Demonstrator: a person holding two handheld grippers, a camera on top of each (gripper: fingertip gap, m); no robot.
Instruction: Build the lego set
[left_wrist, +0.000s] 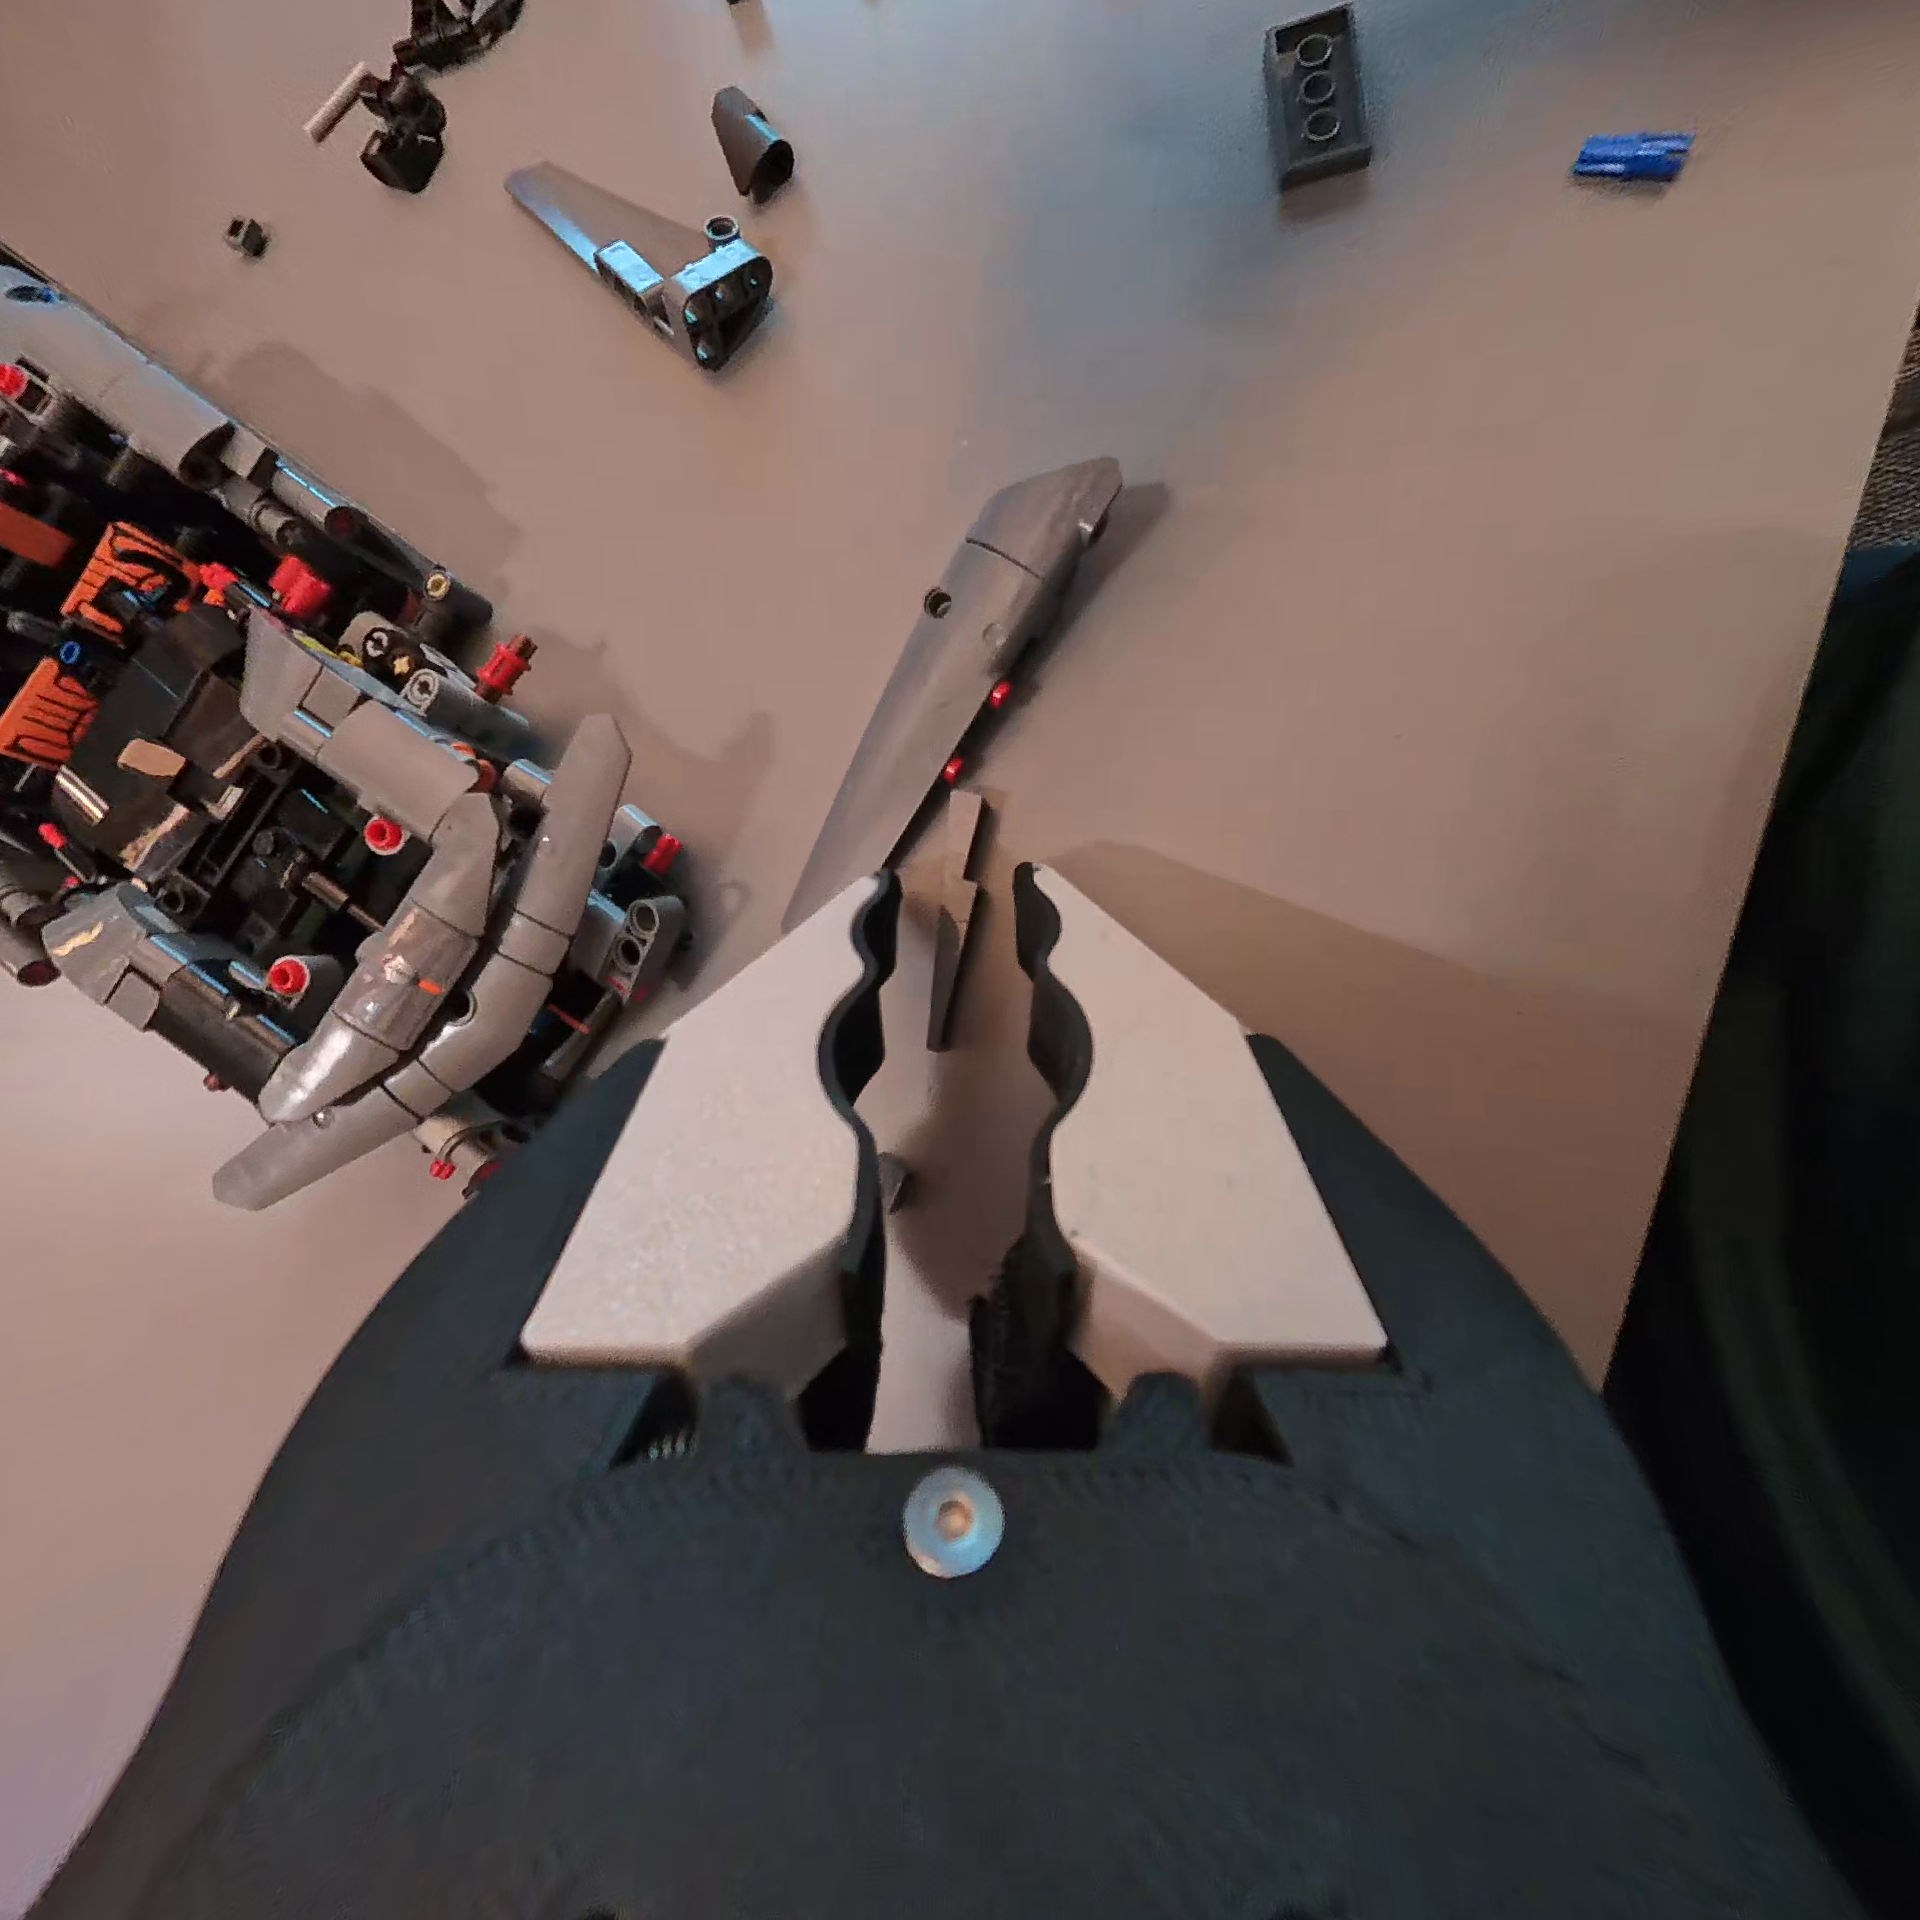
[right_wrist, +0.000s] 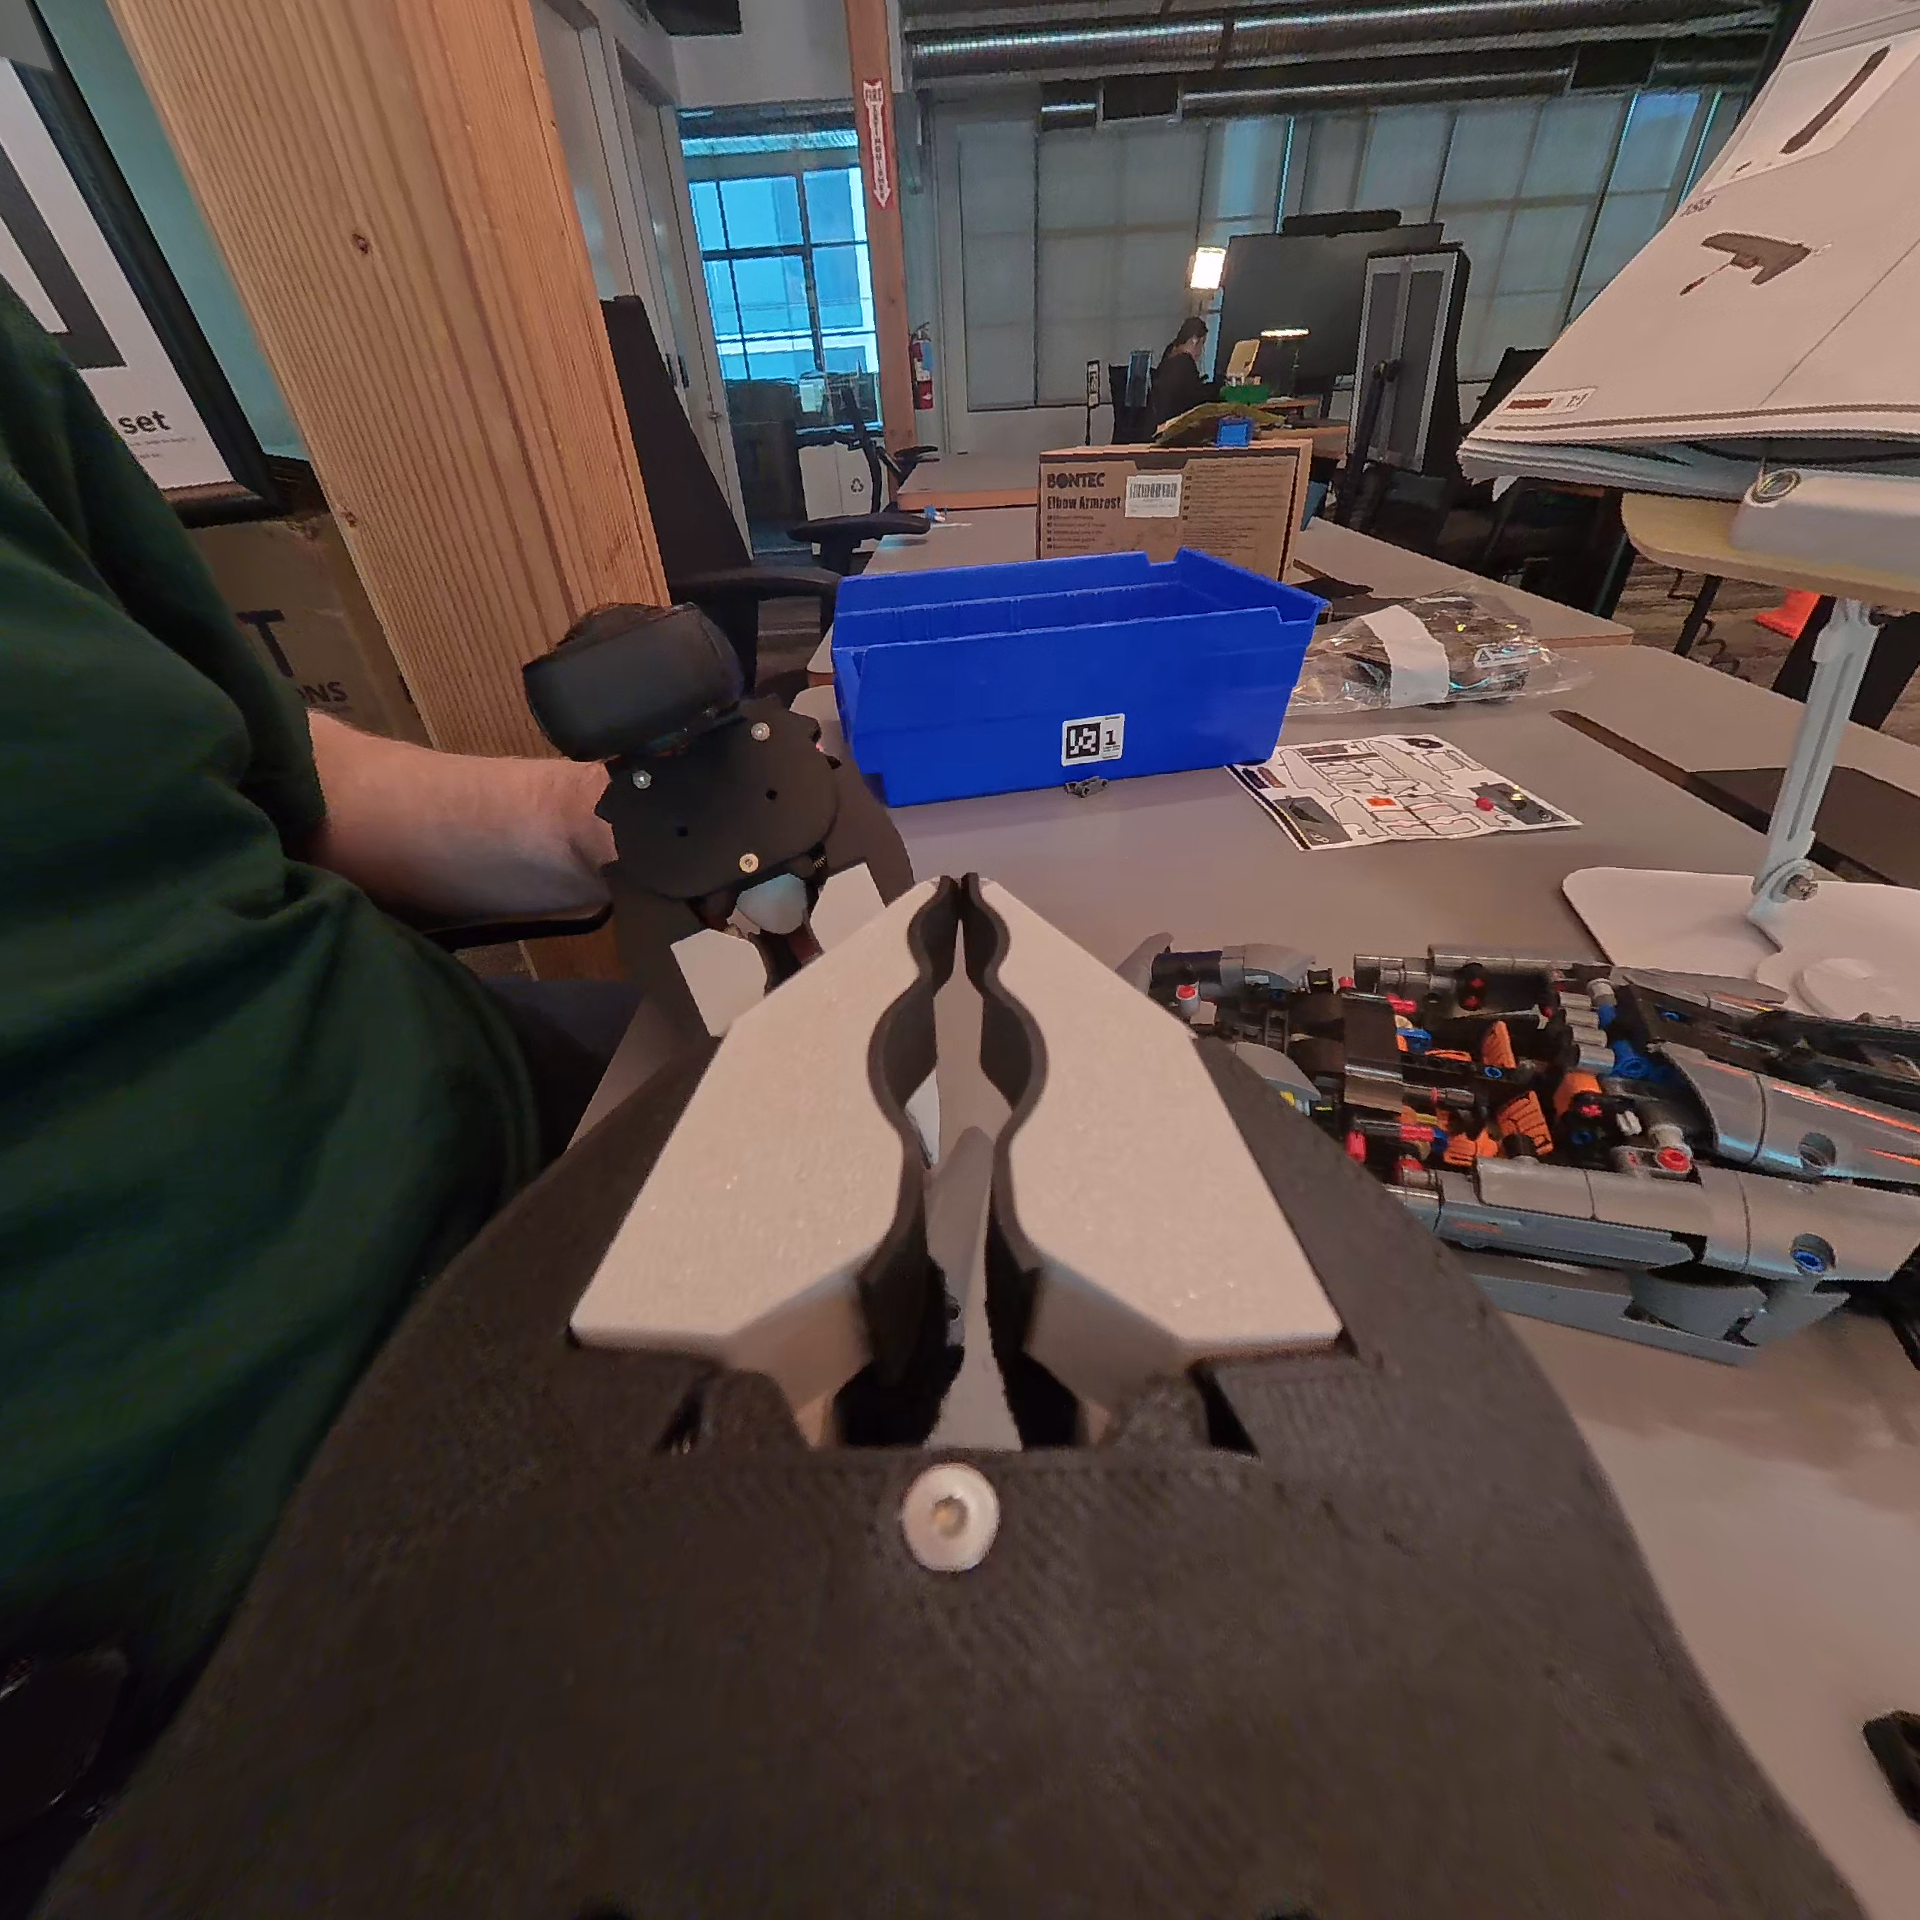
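In the left wrist view my left gripper is open, low over the grey table. A small dark grey stepped piece lies on the table between its fingers, touching neither. Just beyond lies a long grey wing panel with red pins along its edge. The half-built grey, black and orange car model lies to the left; it also shows in the right wrist view. My right gripper is shut with its tips together and nothing visibly held, raised above the table. The left gripper shows beyond it, held by a hand.
Loose parts lie farther out: a grey fin with connector, a dark cone, a dark plate, a blue pin. The table edge is close on the right. A blue bin, sticker sheet and booklet stand stand behind. The left gripper's tips are roughly 15 centimeters from the right gripper's. From either gripper's tips it is about 15 centimeters to the grey fin with connector.
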